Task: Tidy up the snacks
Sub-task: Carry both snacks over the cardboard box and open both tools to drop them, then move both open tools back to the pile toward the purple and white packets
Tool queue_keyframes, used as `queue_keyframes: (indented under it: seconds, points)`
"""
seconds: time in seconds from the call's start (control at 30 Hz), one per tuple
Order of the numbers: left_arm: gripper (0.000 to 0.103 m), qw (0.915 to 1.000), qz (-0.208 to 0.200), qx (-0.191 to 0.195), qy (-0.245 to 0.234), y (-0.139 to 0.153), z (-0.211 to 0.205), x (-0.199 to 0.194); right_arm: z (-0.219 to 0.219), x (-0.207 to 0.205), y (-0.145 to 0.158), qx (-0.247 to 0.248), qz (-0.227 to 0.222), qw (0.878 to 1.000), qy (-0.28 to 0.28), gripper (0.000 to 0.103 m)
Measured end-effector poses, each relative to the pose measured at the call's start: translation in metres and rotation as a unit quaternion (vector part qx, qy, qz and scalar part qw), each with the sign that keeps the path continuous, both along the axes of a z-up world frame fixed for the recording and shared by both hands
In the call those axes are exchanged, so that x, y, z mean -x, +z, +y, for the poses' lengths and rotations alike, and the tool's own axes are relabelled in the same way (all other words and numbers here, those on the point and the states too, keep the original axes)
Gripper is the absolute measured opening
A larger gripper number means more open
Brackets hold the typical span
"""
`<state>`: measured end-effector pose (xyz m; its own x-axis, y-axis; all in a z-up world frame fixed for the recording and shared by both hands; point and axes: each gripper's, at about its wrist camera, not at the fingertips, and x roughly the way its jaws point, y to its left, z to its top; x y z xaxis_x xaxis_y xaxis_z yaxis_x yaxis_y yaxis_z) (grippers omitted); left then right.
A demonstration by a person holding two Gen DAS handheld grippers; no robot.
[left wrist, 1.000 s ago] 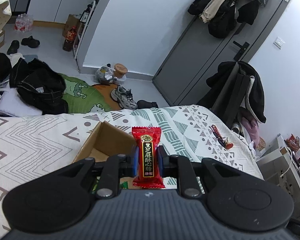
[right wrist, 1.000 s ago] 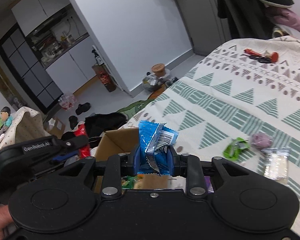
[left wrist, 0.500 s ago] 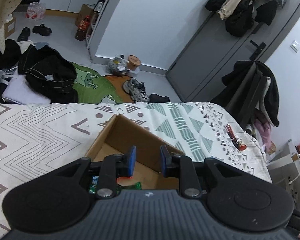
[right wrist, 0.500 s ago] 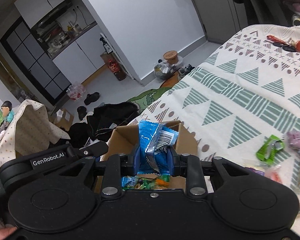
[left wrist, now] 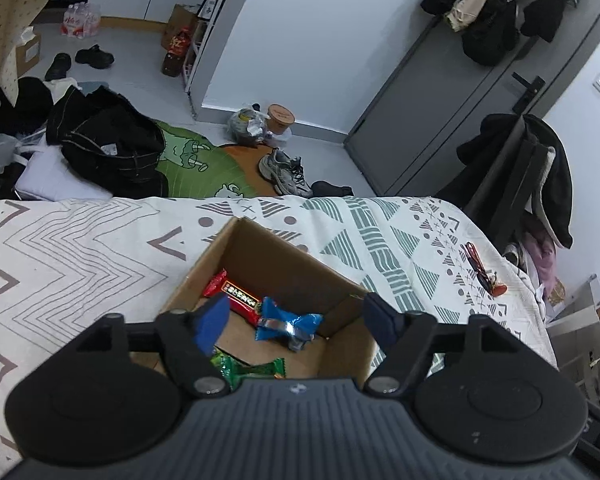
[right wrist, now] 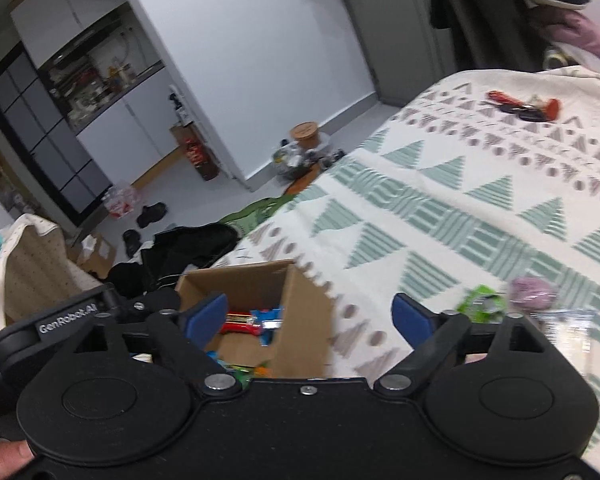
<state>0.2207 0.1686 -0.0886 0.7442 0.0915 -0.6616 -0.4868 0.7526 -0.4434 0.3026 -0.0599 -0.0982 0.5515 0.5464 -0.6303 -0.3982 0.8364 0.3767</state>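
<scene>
Both grippers hang above the cardboard box (left wrist: 342,280) on the patterned bedspread (left wrist: 76,256), and both are empty: the left gripper (left wrist: 296,316) has its blue fingers (left wrist: 210,318) spread wide over the box mouth, and the right gripper (right wrist: 312,316) is just as wide, one finger over the box and the other out over the bedspread. Inside the box lie a red bar-shaped snack (left wrist: 232,294), a blue wrapped snack (left wrist: 288,322) touching its end, and a green wrapped snack (left wrist: 246,368) nearer the camera, partly hidden by the left gripper's body. The step in hand looks like the turn from dropping to fetching, since loose snacks remain on the bedspread to the right of the box: a green packet (right wrist: 482,304), a mauve piece (right wrist: 530,292) just beside it, and a clear packet (right wrist: 568,326) nearer the right gripper's body; the view is blurred, so their exact shapes are uncertain. To do it well, the right gripper is best sent there, being closer, with fingers kept wide until they straddle a single packet, then closed across its narrow middle so the crinkly film does not slip. Lift clear of the box wall before crossing, and let go low over a bare patch of the box floor
</scene>
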Motion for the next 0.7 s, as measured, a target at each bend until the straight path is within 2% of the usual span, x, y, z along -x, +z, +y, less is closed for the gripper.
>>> queue_keyframes:
  seconds: [0.27, 0.7]
  points:
    - [0.078, 0.9991, 0.004, -0.013, -0.040, 0.004, -0.032, -0.005, -0.054, 0.003, 0.004, 0.021, 0.000, 0.999, -0.038, 0.103]
    - [0.078, 0.9919, 0.001, -0.037, -0.121, 0.014, -0.096, -0.015, -0.127, 0.009, 0.008, 0.028, 0.008, 0.997, -0.074, 0.103]
